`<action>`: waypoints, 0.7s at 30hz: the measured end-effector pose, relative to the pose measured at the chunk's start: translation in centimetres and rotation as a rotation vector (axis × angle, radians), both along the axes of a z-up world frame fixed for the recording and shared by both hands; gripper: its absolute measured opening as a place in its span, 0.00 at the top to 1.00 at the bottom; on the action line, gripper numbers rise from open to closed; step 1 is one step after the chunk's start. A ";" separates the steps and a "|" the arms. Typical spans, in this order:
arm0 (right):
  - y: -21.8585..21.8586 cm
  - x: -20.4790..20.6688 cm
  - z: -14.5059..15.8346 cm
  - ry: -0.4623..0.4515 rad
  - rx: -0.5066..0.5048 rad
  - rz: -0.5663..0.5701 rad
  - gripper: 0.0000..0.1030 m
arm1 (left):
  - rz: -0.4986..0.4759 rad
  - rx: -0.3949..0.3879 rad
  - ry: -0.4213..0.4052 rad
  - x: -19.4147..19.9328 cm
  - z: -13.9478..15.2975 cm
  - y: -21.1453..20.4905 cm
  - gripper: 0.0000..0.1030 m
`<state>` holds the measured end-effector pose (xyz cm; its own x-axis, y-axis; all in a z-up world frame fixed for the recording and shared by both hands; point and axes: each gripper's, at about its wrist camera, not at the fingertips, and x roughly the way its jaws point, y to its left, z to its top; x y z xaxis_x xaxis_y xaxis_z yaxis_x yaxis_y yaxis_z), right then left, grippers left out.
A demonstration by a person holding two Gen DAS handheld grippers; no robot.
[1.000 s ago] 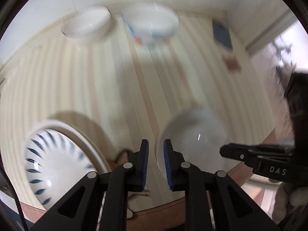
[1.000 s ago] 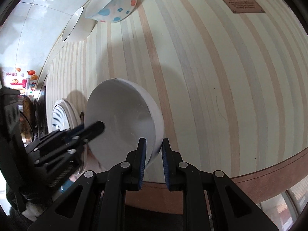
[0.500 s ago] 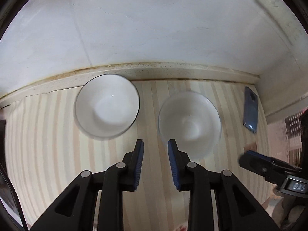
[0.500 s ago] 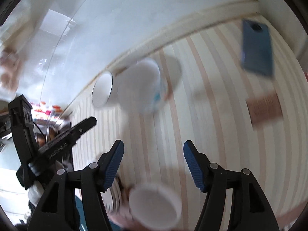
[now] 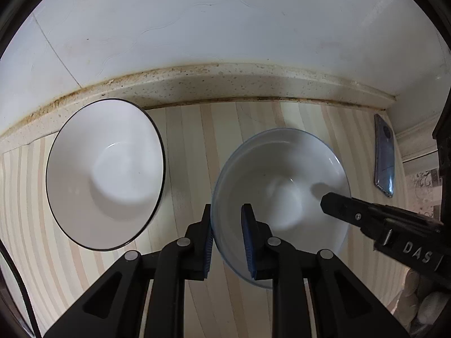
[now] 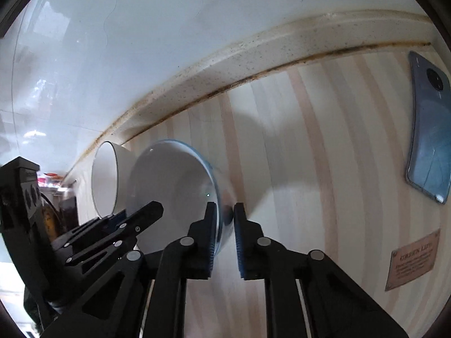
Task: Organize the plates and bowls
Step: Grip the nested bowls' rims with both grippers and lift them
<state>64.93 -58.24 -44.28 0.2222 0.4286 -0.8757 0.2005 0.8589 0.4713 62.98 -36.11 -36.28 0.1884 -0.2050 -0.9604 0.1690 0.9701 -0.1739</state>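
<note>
Both tongs gripped one blue-rimmed bowl [image 5: 282,186] on the striped bench [image 5: 191,146]: the left tongs [image 5: 227,242] pinched its near rim, the right tongs [image 6: 226,235] its opposite rim. The black-rimmed bowl [image 5: 105,174] stood just beside. The blue-rimmed bowl's outside was mostly hidden.

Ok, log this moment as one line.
left gripper: shut on blue-rimmed bowl rim | right gripper: shut on opposite rim | black-rimmed bowl: beside, untouched

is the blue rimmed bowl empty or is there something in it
Empty: the blue-rimmed bowl shows only bare white inside, apart from a gripper tip's shadow.
</note>
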 end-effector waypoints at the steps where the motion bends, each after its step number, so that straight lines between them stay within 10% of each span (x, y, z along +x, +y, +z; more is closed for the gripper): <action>1: 0.2 0.1 0.0 -0.004 -0.007 0.006 0.87 | 0.002 -0.001 -0.001 0.0 0.1 0.0 0.84; 21: 2.3 -7.7 8.7 -0.057 -0.076 0.011 0.88 | -0.082 -0.043 -0.091 -10.8 8.8 1.0 0.84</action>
<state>57.25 -55.92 -35.60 0.2679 0.3645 -0.8919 0.1656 0.8945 0.4153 52.22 -35.10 -27.44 0.2554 -0.2641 -0.9301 0.2641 0.9445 -0.1956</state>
